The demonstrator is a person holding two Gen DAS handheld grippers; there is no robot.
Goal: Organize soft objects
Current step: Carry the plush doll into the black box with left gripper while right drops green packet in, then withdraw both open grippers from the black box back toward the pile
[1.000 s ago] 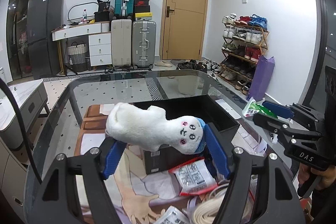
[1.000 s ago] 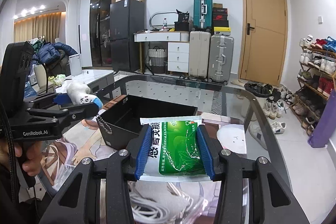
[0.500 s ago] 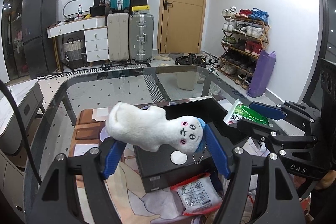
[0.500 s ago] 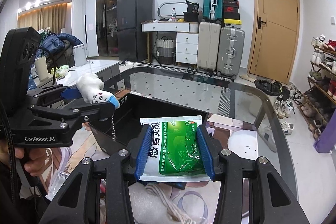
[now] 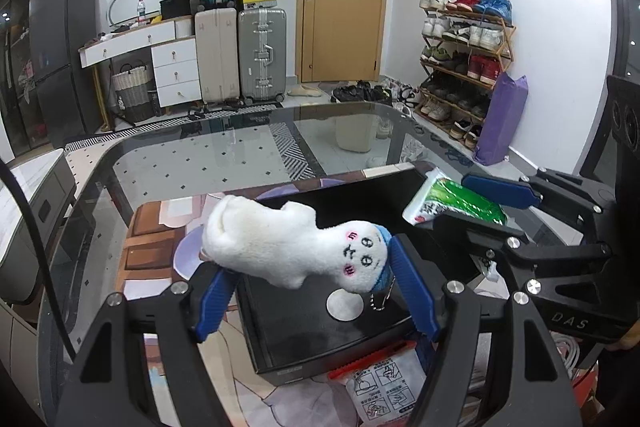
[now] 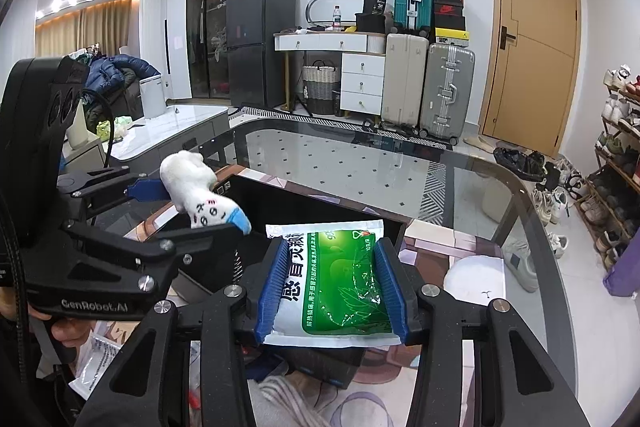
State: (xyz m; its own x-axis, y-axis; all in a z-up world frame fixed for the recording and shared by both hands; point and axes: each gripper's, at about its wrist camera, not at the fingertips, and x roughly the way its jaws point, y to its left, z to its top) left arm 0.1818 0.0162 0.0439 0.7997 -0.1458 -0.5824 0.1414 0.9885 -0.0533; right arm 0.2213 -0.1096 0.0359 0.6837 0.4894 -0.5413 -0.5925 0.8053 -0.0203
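landmark: black box (image 5: 352,311), open top, sitting on the glass surface (image 5: 224,163); everything below is placed against it.
left tongs (image 5: 308,291): mine, pinching the plush toy (image 5: 296,247) across its length, one pad at the body end, the other at the blue-capped head. Not fully pressed together; the toy fills the gap.
plush toy, place: hanging over the box's near-left part, clear of the floor of the box. Bead chain dangles from the head end down toward a white disc (image 5: 345,303) lying inside the box.
right tongs (image 6: 332,283): mine, pressed together on the green sachet (image 6: 340,275), pads on its two long edges.
green sachet, place: above the box's right rim, not touching it as far as I can tell.
handling, toy: light, squashy, fuzzy, so it won't slip. My guess is it sags at the middle when held end to end; a grip across the body would be steadier.
handling, sachet: light, thin, glossy film, likely slippery. It bows a bit under the edge squeeze; contents feel-unknown, so I wouldn't squeeze harder.
step, judged: both items are over the box, release is what's left.
risk: chain snagging on a pad at release.
clutter: more packets (image 5: 380,391) on the surface just in front of the box.
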